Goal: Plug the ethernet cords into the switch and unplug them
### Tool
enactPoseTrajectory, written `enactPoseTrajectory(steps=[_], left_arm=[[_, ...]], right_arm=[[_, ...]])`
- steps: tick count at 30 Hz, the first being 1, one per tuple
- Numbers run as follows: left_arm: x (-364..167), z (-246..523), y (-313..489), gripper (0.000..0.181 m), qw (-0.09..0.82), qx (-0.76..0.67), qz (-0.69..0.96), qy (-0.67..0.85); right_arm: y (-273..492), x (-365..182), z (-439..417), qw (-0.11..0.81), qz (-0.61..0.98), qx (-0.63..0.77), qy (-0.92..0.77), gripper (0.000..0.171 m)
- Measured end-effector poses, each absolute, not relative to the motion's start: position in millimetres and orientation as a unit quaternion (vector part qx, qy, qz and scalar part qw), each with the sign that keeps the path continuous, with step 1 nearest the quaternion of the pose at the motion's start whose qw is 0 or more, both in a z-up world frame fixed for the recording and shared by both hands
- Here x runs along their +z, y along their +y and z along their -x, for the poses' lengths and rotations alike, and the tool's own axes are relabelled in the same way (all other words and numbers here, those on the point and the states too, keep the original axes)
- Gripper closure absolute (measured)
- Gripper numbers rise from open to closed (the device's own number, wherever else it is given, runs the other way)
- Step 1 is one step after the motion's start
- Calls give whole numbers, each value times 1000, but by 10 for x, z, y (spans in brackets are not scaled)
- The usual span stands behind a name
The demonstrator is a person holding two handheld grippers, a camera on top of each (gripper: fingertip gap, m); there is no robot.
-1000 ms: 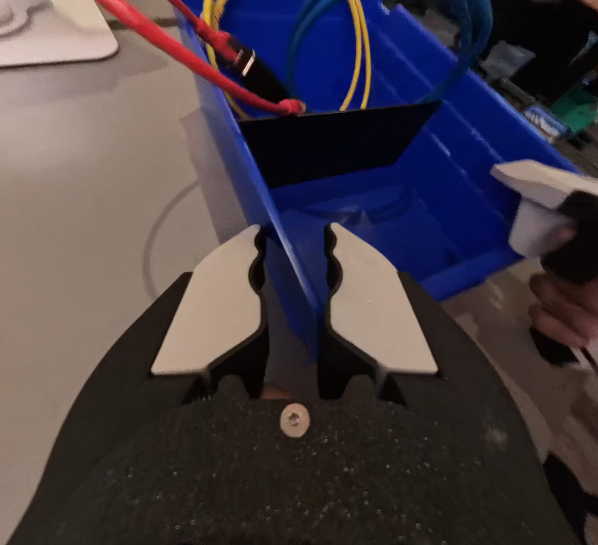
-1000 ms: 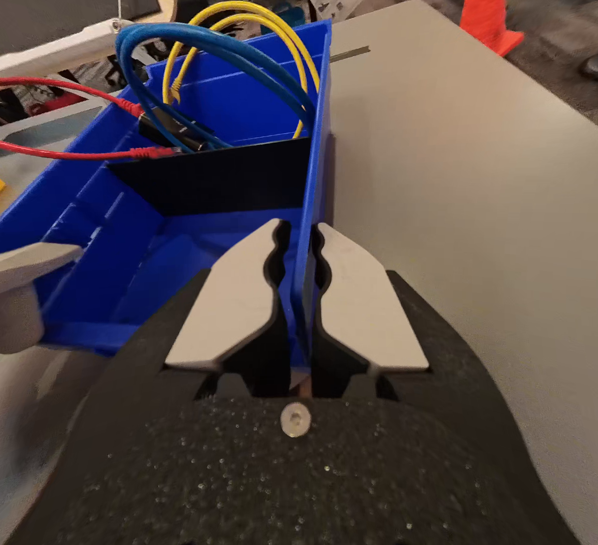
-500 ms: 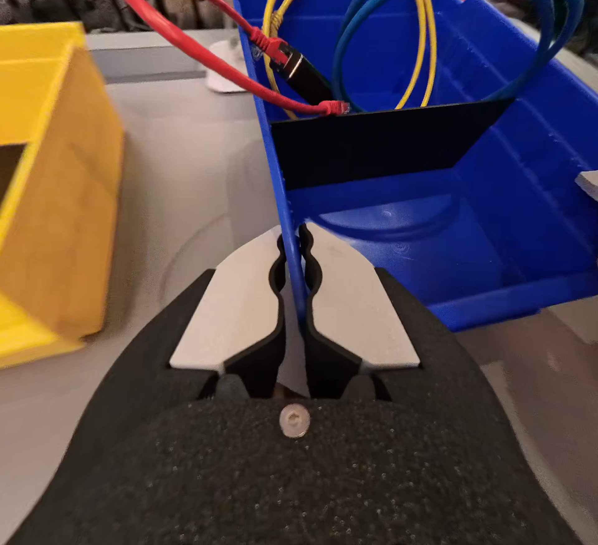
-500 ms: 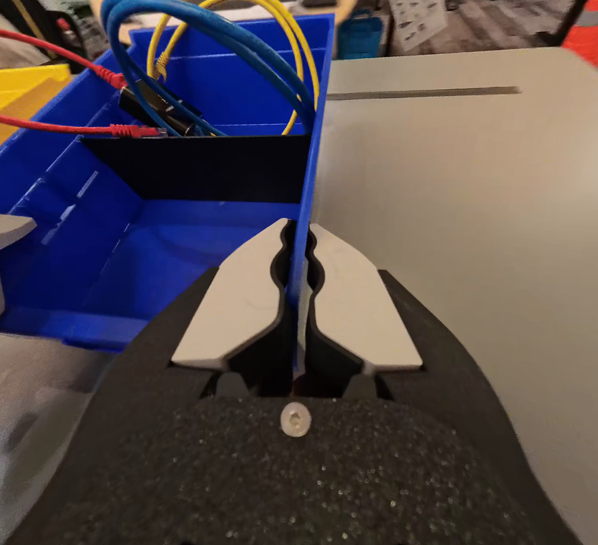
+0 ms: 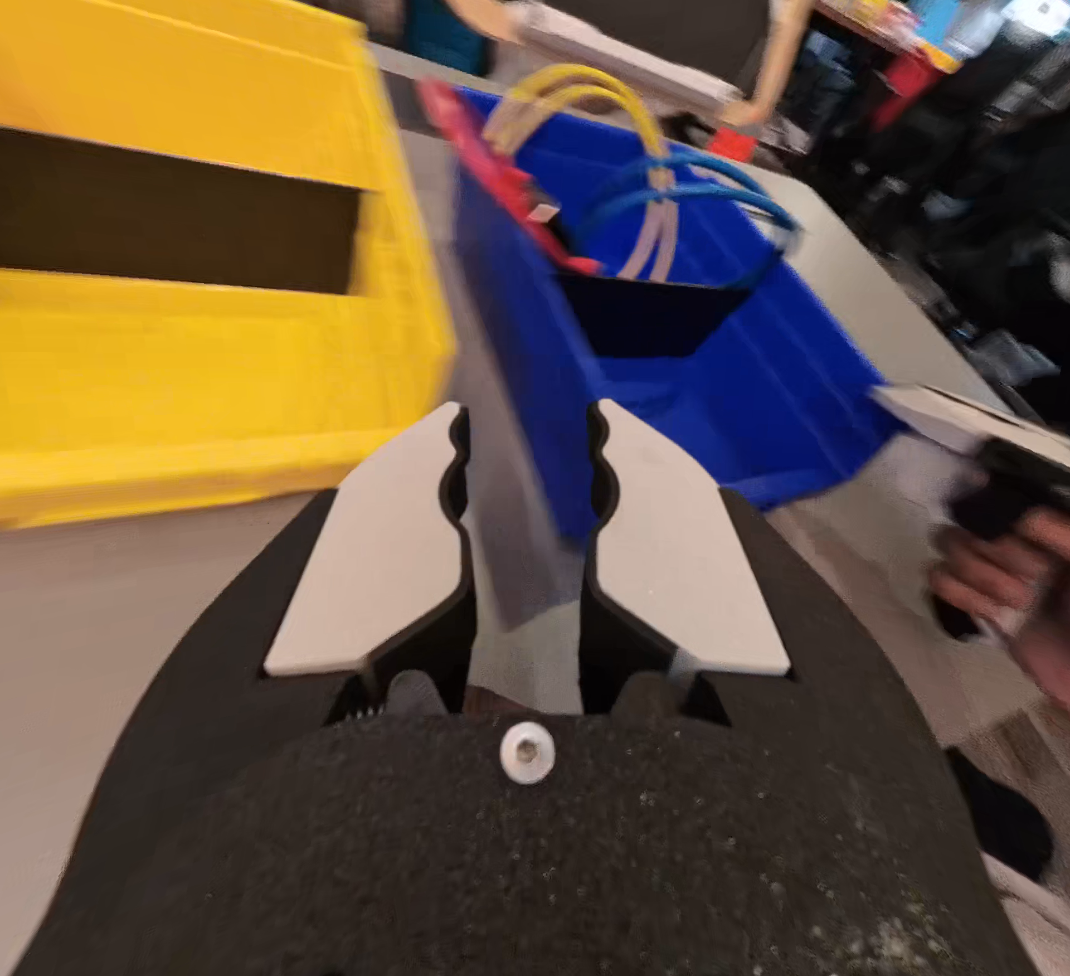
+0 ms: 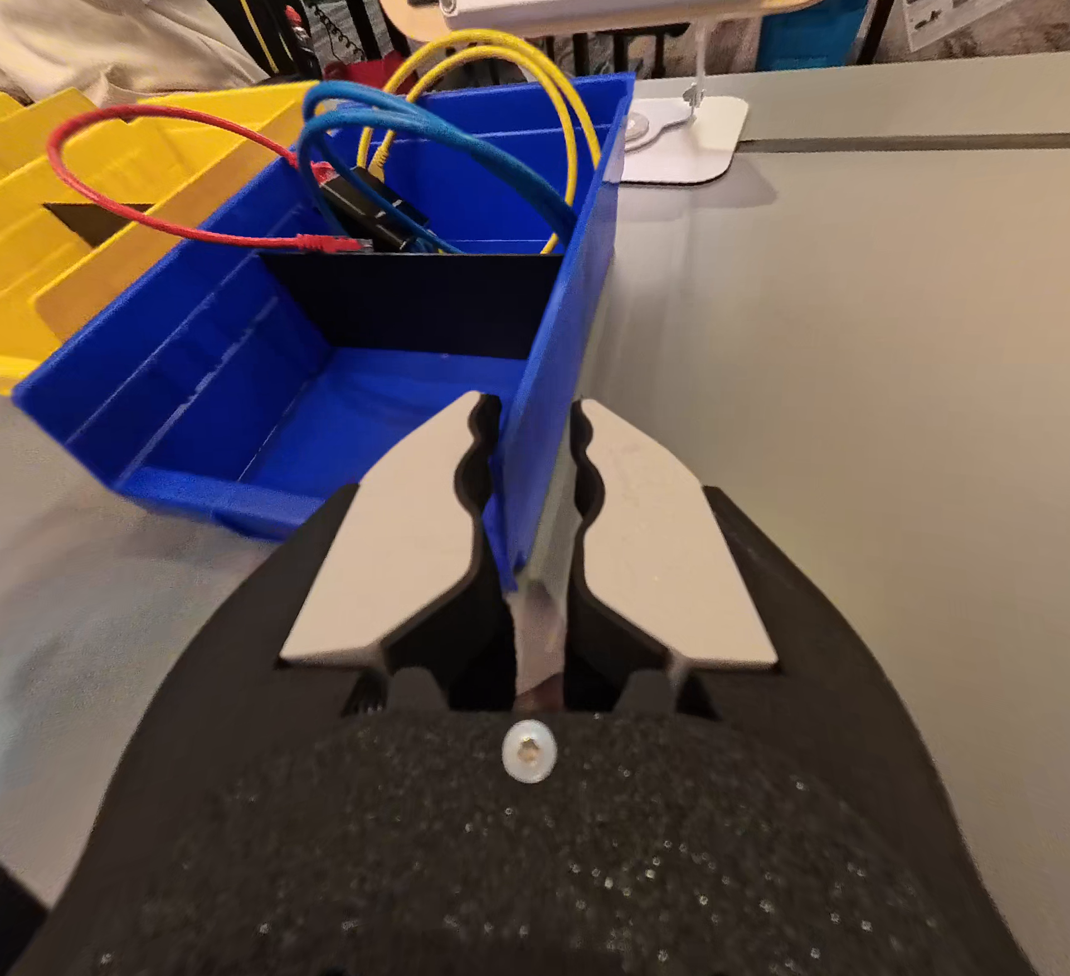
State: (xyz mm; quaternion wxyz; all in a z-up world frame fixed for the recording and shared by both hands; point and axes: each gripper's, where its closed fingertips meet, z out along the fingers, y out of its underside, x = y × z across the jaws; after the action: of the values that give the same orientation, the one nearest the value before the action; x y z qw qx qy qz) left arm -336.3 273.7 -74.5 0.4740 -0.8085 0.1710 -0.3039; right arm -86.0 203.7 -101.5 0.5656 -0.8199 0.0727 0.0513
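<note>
A blue bin sits on a grey table, its far compartment behind a black divider holding a small black switch and a tangle of red, blue and yellow cords. In the right wrist view the switch lies tilted at the upper centre of the frame, the red cord looping out over the bin's left wall towards a yellow bin at the left edge. The right gripper straddles the bin's near right wall at lower centre, its tongs apart with a gap showing on either side of the plastic. The left gripper, seen in a blurred left wrist view, likewise has its tongs spread around the bin's near left corner, clamped on nothing. The person's hand on the other tool shows at the right edge of that frame. The cords look light and springy, likely to flop or twist if taken mid-loop; the firmer hold would be on the moulded boot just behind each plug, such as the red plug lying beside the switch. The switch appears small and light enough to slide or lift when a cord is pushed in, so it would probably need steadying by its body. Whether any cord is seated in a port cannot be told from here.
</note>
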Motion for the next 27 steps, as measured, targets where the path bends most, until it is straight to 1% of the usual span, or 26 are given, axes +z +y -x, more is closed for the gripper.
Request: enactPoseTrajectory(steps=[3,4,5,8,10,12,13,15,16,20,24,27], left_arm=[[-783,4400,3082,135,505,-203,830,121],[-825,4658,3212,132,507,-172,835,124],[-881,4845,3345,128,500,-146,843,134],[-1016,5087,3758,124,483,-99,853,169],[-1099,5015,3969,125,462,-137,859,172],[-1148,4952,4126,135,456,-155,859,175],[-1159,4963,4179,145,461,-142,857,181],[-1190,4994,4189,174,462,-125,857,192],[-1201,4999,4157,178,460,-130,858,188],[-1203,5111,3929,178,469,-120,858,171],[-1203,5306,3498,178,472,-105,862,149],[-1200,5452,3127,178,476,-109,865,113]], right_arm=[[1806,-933,800,571,819,22,48,143],[1751,-904,778,572,819,3,44,146],[1729,-858,819,579,814,-1,31,147],[1763,-714,1165,603,796,35,-24,148],[1804,-670,1595,607,783,100,-91,149],[1754,-781,2098,558,790,181,-175,146],[1717,-840,2295,536,793,206,-204,143],[1686,-954,2571,514,794,220,-238,140],[1668,-1011,2698,507,793,223,-256,139],[1709,-1215,3034,493,800,201,-276,138],[1925,-1234,3210,498,819,206,-196,119],[2134,-1144,3316,529,815,174,-161,110]])
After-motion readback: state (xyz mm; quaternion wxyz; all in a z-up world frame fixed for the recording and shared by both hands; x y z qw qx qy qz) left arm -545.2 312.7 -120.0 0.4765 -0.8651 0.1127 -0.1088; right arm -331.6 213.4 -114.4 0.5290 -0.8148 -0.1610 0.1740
